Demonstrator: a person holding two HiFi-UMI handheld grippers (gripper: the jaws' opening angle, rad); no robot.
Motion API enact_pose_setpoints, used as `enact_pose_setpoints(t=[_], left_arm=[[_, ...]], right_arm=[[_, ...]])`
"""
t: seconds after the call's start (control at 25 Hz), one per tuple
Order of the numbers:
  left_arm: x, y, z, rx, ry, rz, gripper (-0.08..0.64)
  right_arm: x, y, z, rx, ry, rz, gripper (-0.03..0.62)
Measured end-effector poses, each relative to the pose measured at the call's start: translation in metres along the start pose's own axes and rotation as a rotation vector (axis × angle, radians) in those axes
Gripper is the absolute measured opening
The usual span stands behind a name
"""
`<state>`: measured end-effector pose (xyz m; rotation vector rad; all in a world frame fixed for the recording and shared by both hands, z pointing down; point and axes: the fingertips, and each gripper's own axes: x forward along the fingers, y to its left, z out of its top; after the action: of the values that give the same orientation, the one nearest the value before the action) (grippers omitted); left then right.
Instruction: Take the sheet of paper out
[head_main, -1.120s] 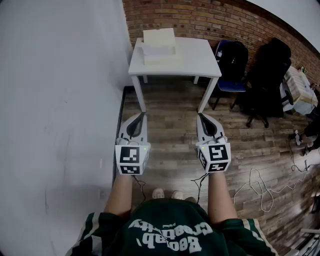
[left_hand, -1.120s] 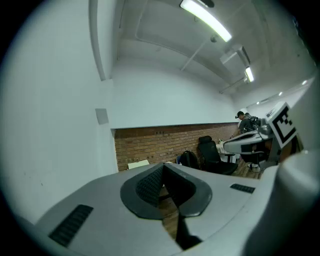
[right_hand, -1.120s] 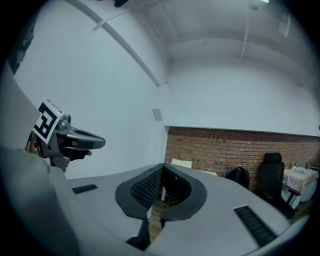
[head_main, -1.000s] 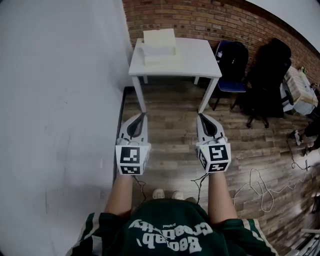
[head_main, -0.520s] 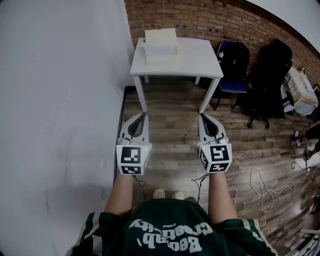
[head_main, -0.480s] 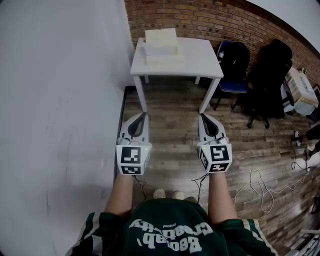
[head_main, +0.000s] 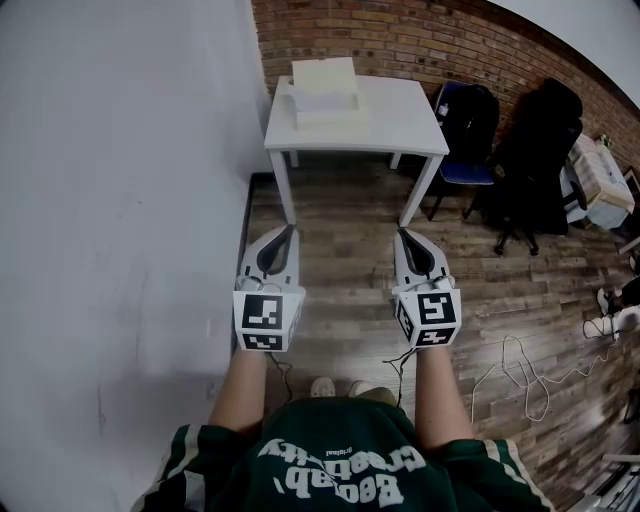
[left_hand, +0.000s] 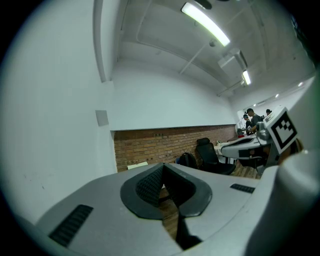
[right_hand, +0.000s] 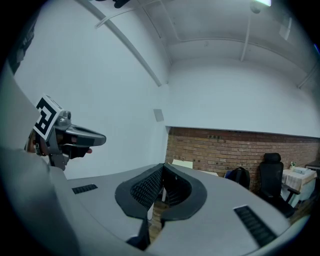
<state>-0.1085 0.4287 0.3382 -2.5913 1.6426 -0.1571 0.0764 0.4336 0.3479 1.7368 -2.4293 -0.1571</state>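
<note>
A white printer-like box (head_main: 326, 92) with a pale sheet of paper (head_main: 323, 73) on top stands on a white table (head_main: 400, 120) against the brick wall, far ahead of both grippers. My left gripper (head_main: 288, 230) is shut with nothing in it, held level above the wooden floor. My right gripper (head_main: 400, 232) is shut too and empty, level beside the left one. In the left gripper view the paper's box (left_hand: 137, 164) shows small over the closed tips (left_hand: 162, 166). In the right gripper view the box (right_hand: 182, 164) sits just above the closed tips (right_hand: 163, 166).
A white wall (head_main: 120, 200) runs along the left. A blue chair with a black backpack (head_main: 466, 125) and a black office chair (head_main: 535, 150) stand right of the table. Cables (head_main: 520, 375) lie on the wooden floor at right.
The table and box have shifted slightly rightward in the head view. The right gripper has moved slightly; both stay shut and empty.
</note>
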Motion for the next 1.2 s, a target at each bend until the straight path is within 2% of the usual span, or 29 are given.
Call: enact_pose_setpoints(t=[0.16, 0.56, 0.92, 1.2], left_arm=[[-0.010, 0.002, -0.002, 0.006, -0.006, -0.012, 0.002], [-0.009, 0.013, -0.007, 0.001, 0.000, -0.018, 0.000], [0.042, 0.025, -0.015, -0.008, 0.014, -0.017, 0.000], [0.099, 0.037, -0.017, -0.011, 0.024, 0.001, 0.001]], right_arm=[[-0.002, 0.016, -0.001, -0.007, -0.005, 0.005, -0.006], [0.007, 0.022, 0.000, -0.015, -0.009, 0.005, -0.006], [0.053, -0.007, -0.013, 0.001, -0.003, 0.001, -0.006], [0.106, -0.036, -0.016, 0.002, -0.009, 0.030, -0.006]])
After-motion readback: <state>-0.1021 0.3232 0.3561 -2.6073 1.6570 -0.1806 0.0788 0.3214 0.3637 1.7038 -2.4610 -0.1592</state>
